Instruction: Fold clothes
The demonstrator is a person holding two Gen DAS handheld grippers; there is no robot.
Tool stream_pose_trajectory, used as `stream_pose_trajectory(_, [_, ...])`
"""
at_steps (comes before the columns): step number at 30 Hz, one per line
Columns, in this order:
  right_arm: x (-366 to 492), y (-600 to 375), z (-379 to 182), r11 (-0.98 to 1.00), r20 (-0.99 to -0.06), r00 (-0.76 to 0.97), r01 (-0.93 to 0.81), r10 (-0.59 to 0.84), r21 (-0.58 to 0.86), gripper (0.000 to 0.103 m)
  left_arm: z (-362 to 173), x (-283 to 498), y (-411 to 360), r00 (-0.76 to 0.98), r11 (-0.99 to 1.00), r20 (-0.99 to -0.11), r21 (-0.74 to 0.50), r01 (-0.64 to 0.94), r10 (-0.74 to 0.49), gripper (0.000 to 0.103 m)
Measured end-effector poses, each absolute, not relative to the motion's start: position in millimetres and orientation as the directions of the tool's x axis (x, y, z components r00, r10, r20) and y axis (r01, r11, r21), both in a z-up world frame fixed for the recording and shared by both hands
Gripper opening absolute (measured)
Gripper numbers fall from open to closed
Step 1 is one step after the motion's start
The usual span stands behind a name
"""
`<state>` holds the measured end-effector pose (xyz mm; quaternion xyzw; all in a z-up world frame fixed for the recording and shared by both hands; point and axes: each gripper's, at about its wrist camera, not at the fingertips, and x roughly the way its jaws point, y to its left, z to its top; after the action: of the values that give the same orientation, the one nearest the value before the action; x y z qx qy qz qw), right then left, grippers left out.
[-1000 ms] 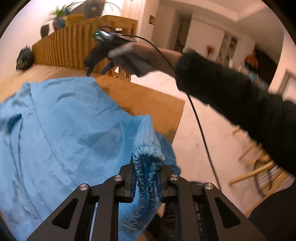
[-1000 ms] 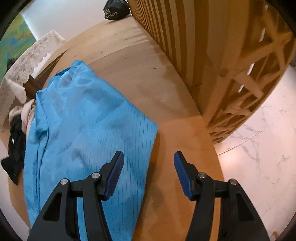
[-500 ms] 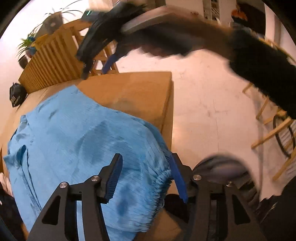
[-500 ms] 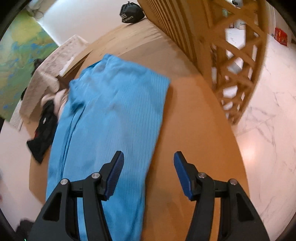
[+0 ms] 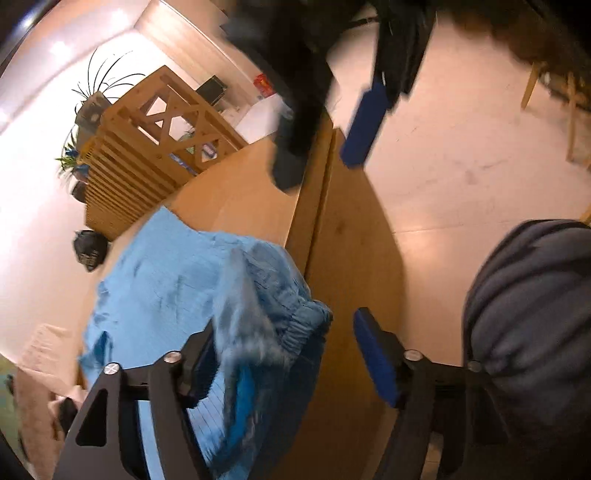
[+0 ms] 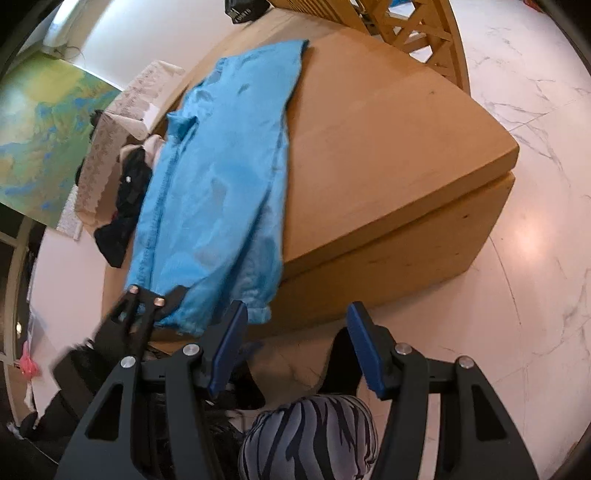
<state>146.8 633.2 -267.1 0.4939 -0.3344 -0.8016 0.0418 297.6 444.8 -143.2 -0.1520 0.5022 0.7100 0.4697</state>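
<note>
One wooden table (image 6: 388,147) carries one blue garment (image 6: 221,177), spread lengthwise with its elastic hem (image 5: 303,325) spilling over the near edge. Two grippers are up: the left gripper (image 5: 284,354) gapes wide at that hem and the right gripper (image 6: 295,347) hangs wide, empty. It looks mid-fold; a fresh grip on an edge seems due.

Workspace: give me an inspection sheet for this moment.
Surface: wooden table, mostly bare on its right side.
Job's things: blue garment spread lengthwise, its gathered cuff hanging over the near edge.
Clutter: dark clothes and a pale lace cloth at the far left side; black bag at the far end.
Grippers: left gripper open, cuff lying loose between its fingers; right gripper open, empty, above the floor.
Cables: nothing seen.
Surroundings: marble floor, wooden slatted rail, potted plant.
</note>
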Motion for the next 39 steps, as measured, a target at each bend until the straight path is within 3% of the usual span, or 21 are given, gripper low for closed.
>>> stream_pose_trajectory(6, [148.1, 634.9, -247.3, -0.793, -0.757, -0.536, -0.239, -0.373, 0.561, 0.056, -156.2, 275.5, 464.7, -0.527, -0.083, -0.745, 0.545, -0.834, 0.409, 0.068])
stream_pose_trajectory(9, [147.8, 640.8, -243.9, -0.795, -0.76, -0.54, -0.248, -0.361, 0.554, 0.056, -148.8, 263.7, 468.4, -0.481, -0.078, -0.769, 0.498, -0.864, 0.421, 0.059])
stream_pose_trajectory(12, [146.8, 644.2, -242.2, -0.798, -0.766, -0.541, -0.257, -0.348, 0.545, 0.056, -133.8, 246.0, 466.2, -0.388, -0.091, -0.805, 0.391, -0.916, 0.449, 0.038])
stream_pose_trajectory(14, [145.6, 643.2, -240.3, -0.8, -0.767, -0.542, -0.26, -0.343, 0.541, 0.056, -120.6, 222.9, 466.1, -0.245, -0.127, -0.848, 0.209, -0.97, 0.471, 0.025])
stream_pose_trajectory(16, [143.9, 644.1, -238.0, -0.801, -0.764, -0.547, -0.255, -0.342, 0.542, 0.056, -112.5, 206.5, 461.4, -0.178, -0.151, -0.853, 0.117, -0.981, 0.491, 0.015])
stream_pose_trajectory(25, [90.1, 656.7, -212.1, -0.836, -0.77, -0.564, -0.236, -0.297, 0.495, 0.056, -87.4, 175.8, 427.5, -0.066, -0.231, -0.797, -0.093, -0.968, 0.6, 0.011])
stream_pose_trajectory(30, [6.4, 674.5, -199.9, -0.855, -0.778, -0.576, -0.243, -0.252, 0.458, 0.056, -77.7, 173.4, 418.3, -0.073, -0.252, -0.758, -0.123, -0.96, 0.648, 0.01])
stream_pose_trajectory(39, [-154.0, 709.6, -239.1, -0.859, -0.837, -0.515, -0.329, -0.185, 0.392, 0.056, -59.9, 140.5, 388.4, -0.109, -0.345, -0.661, -0.237, -0.908, 0.743, 0.01])
